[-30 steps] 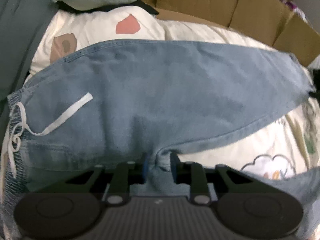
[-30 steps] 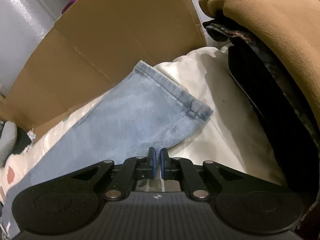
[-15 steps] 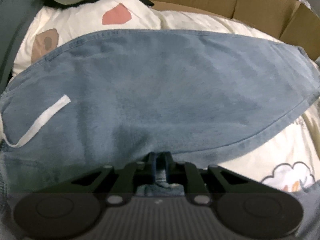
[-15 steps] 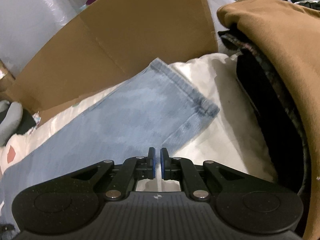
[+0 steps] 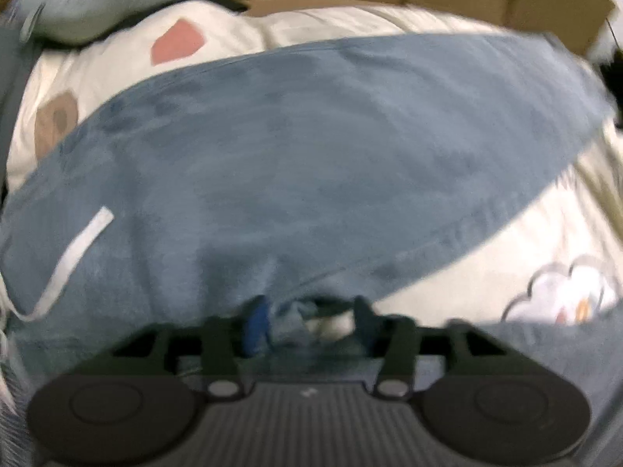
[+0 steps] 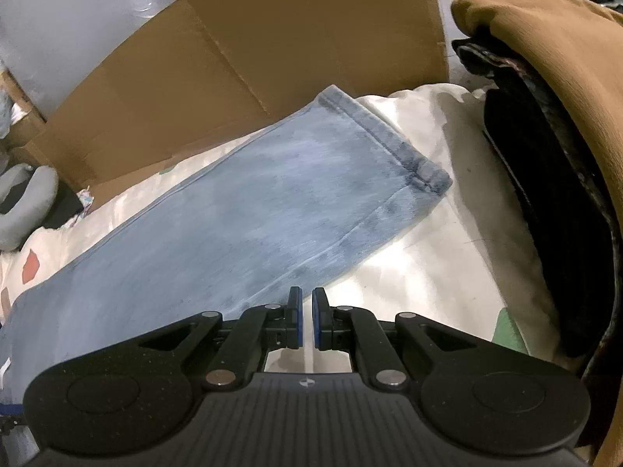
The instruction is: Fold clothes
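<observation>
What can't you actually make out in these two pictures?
- Left wrist view: whether the left gripper grips the jeans; motion blur smears it.
- Left wrist view: the drawstring runs off the left edge.
- Right wrist view: the dark clothes under the brown garment, too dark and partly covered.

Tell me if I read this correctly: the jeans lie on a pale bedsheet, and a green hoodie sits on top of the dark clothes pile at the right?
Not quite. The hoodie is brown, not green, as the right wrist view shows. The rest holds: the jeans lie on the pale bedsheet, and the hoodie tops the dark clothes pile at the right.
</observation>
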